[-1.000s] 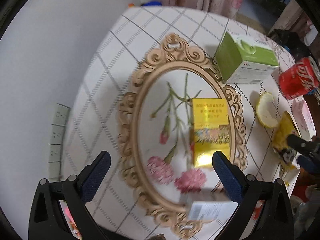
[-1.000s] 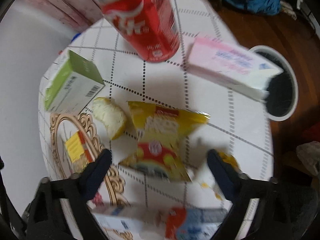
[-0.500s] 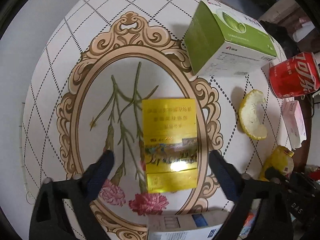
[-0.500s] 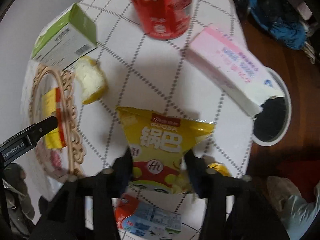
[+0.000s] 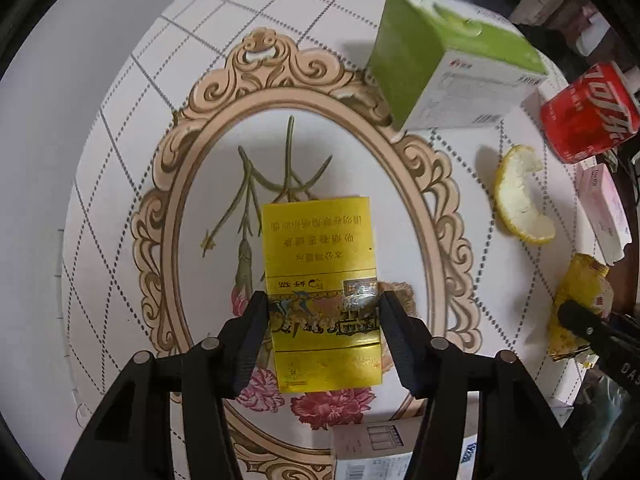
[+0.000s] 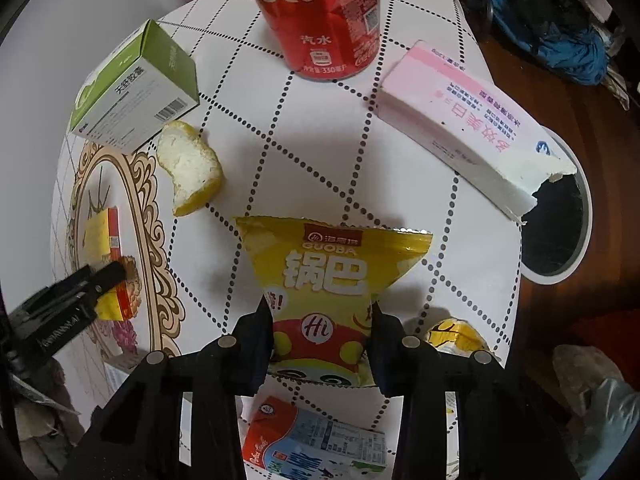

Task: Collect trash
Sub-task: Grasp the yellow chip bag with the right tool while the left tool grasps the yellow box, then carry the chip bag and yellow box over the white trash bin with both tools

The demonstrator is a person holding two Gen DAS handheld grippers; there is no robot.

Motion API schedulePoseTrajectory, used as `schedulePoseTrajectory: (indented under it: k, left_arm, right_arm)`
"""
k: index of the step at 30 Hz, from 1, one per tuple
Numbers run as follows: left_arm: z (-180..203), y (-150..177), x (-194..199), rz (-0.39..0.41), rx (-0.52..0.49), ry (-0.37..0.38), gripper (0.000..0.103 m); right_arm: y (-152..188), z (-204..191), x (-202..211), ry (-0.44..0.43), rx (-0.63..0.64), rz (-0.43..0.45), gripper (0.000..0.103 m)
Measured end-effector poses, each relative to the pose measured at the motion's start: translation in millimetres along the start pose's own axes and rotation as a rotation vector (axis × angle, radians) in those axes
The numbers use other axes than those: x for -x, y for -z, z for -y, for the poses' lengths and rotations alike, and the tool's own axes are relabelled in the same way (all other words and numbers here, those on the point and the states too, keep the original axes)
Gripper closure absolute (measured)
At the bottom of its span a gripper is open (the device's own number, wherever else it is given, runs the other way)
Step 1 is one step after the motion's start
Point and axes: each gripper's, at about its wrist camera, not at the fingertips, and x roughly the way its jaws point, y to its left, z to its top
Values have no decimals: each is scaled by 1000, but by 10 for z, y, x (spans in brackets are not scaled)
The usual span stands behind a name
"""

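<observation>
Left jaws pinching yellow box, right jaws apparently pinching snack bag

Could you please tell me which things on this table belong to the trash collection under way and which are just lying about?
In hand:
- flat yellow cardboard packet, gripped in the left claw
- crinkled yellow foil snack bag, gripped in the right claw

Lying about:
- red drinks can
- green and white carton
- curled yellow citrus peel
- torn pink and white box

Black plastic jaws, silver screws at pivots.
</observation>
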Motion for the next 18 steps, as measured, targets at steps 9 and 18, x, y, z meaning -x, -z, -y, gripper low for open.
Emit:
schedulePoseTrajectory:
  k: [9,18]
  left_arm:
    - [41,104,-98,48,7,-13,50]
    - [204,218,285,148,-45,-102,50]
  right_arm:
    - [59,-150,2,26,22,15,63]
    - [109,-281,183,42,80,93,66]
